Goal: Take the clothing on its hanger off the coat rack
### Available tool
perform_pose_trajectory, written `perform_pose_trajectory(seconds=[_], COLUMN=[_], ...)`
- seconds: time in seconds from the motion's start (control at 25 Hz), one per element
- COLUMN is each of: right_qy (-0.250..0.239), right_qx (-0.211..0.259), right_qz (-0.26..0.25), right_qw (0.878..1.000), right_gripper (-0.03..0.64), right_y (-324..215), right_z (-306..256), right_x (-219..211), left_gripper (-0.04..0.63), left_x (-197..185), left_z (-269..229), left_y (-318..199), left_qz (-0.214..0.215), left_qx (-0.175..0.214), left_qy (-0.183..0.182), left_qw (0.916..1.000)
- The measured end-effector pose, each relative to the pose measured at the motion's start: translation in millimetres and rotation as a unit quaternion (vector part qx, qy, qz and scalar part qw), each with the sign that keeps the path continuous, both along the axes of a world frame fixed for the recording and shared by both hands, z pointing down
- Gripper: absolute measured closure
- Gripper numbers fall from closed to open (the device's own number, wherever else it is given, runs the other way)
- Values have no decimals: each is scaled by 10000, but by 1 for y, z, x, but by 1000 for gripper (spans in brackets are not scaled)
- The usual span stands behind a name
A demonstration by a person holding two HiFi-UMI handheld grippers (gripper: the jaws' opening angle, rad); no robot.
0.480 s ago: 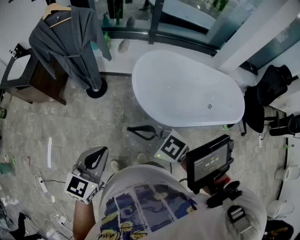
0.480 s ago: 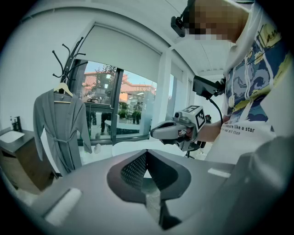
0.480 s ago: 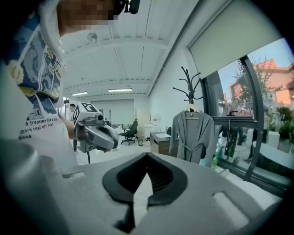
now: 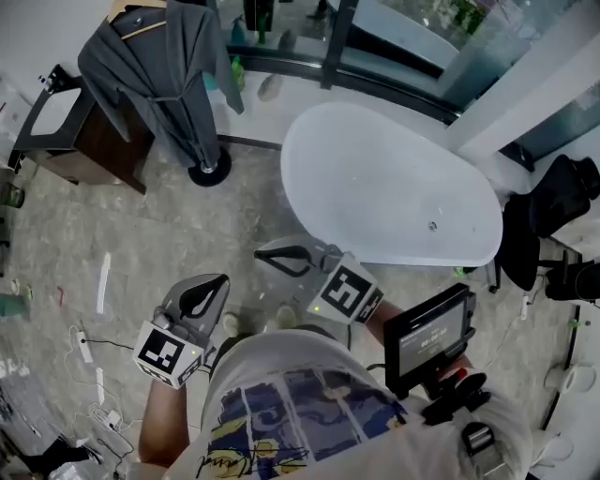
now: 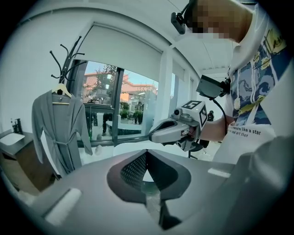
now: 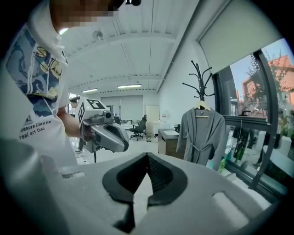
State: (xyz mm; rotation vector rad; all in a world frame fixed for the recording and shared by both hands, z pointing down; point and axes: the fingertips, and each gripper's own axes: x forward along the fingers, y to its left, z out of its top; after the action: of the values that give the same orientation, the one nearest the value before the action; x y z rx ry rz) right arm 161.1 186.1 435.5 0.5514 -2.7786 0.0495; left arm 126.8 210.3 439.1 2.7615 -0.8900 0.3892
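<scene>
The grey robe (image 4: 164,70) hung on its wooden hanger (image 4: 131,13) on the coat rack (image 4: 208,171), which stood on the floor near the left end of the white bathtub (image 4: 375,178), as the head view showed it. A dark cabinet (image 4: 98,141) stood beyond the rack, farther from the tub.

Both grippers were on the near side of the tub, by the person's chest, and well apart from the robe. The right gripper (image 4: 267,254) lay closest to the tub's near edge, its fingers clenched together with nothing between them. The left gripper (image 4: 217,281) was farther from the tub, on the right gripper's left. Its fingers were also pressed together and empty. In both gripper views the robe showed beyond the closed fingertips, untouched.
</scene>
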Motion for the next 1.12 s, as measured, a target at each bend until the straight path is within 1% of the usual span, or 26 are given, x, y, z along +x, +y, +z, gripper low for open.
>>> perform_pose_trajectory(seconds=[0.2,0.32,0.36,0.44,0.52,0.6,0.68,0.76,0.84,0.92,1.0,1.12], right_qy=[-196,-203,-209,-264,-278,-279,-267,-198,-146,-126,7,206], right_qx=[-145,-100,-115,-148,-86,-56,-33,24,54,130,240,520], right_qz=[37,7,-9,-58,-144,-141,-66,43,265,457,571,814], right_qw=[9997,9997,9997,9995,9995,9995,9996,9998,9995,9988,9981,9951], right_gripper=[615,614,607,554,545,541,540,538,525,514,503,484], right_y=[-6,-15,-16,-19,-27,-43,-65,-92,-125,-161,-196,-257], right_z=[3,-2,0,7,9,8,8,8,9,2,-6,-20], right_x=[11,18,18,13,7,2,-5,-12,-18,-29,-43,-65], left_gripper=[594,592,592,592,592,584,554,552,552,552,552,552], left_x=[7,10,8,1,-7,-14,-23,-34,-49,-68,-89,-126], left_z=[1,-2,0,4,8,10,11,12,11,4,-4,-10], left_y=[-4,-9,-9,-12,-20,-34,-53,-73,-98,-124,-147,-178], left_qz=[-135,-254,-302,-423,-520,-525,-472,-402,-360,-317,-265,-190], left_qx=[-59,-113,-105,-56,-22,-87,-118,-95,-60,-5,88,236], left_qy=[12,4,1,-28,-61,-36,14,96,172,230,258,186], left_qw=[9999,9996,9995,9991,9986,9986,9988,9991,9992,9992,9993,9994])
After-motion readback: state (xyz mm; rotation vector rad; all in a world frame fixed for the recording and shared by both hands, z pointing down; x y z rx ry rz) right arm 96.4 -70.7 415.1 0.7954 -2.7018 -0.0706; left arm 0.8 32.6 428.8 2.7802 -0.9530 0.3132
